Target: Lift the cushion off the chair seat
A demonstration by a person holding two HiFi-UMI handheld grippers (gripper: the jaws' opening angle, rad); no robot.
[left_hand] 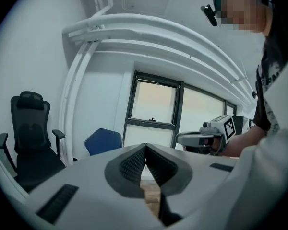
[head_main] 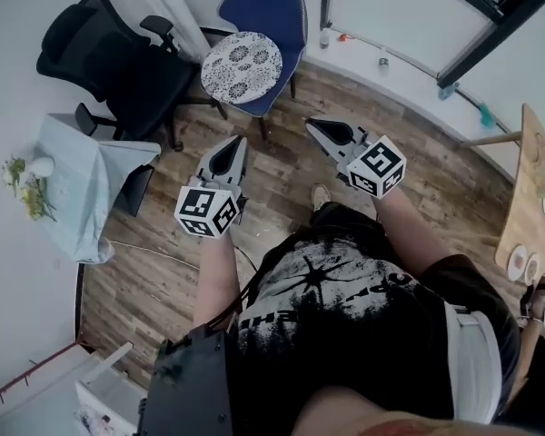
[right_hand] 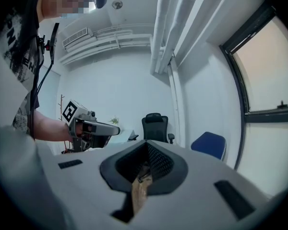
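Across the wood floor (head_main: 282, 166) the cushion (head_main: 242, 66) lies on the chair (head_main: 271, 7), well apart from the left gripper (head_main: 232, 153) and right gripper (head_main: 325, 136), both pressed together and empty, so the approach seems in hand, and next they must open at its rim.

No word, brand or number is showing clearly enough to read. The left cube (head_main: 207, 213) on the left gripper (head_main: 240, 141) and the right cube (head_main: 378, 166) on the right gripper (head_main: 311, 124) are displaying black-and-white square code patterns, which carry no letters. The person's black T-shirt (head_main: 345, 307) is bearing a pale graphic with a line of lettering, but it is appearing upside down and creased, so it is staying illegible.
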